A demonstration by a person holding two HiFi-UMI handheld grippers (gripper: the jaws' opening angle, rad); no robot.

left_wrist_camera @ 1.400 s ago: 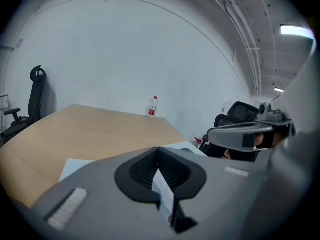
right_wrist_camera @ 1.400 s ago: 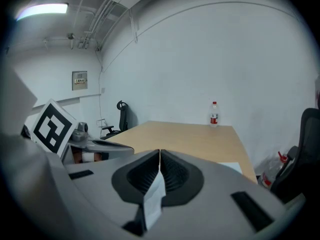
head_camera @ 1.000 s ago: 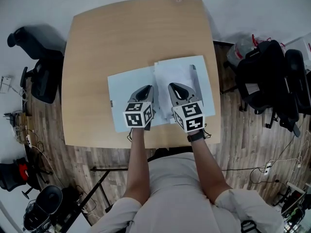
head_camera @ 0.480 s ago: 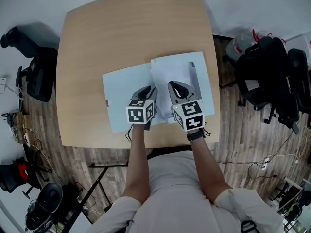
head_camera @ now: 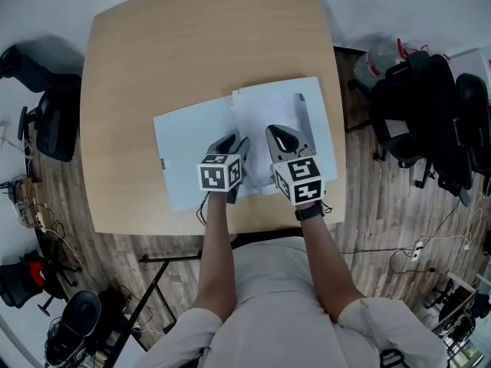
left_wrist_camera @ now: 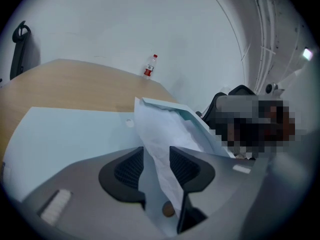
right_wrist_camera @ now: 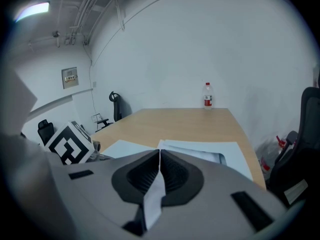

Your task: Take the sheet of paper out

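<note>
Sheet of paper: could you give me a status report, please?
Right tool shut on sheet of paper. Left tool opening, sheet between its jaws. Sheet lies on blue folder. Nothing blocking.

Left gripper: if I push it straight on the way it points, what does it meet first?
Probably the sheet of paper, which lies between the left gripper's opening jaws; just beyond it, the light blue folder. Depth is unclear.

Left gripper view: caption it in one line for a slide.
Left gripper, jaws opening, with the sheet of paper between them over the blue folder.
</note>
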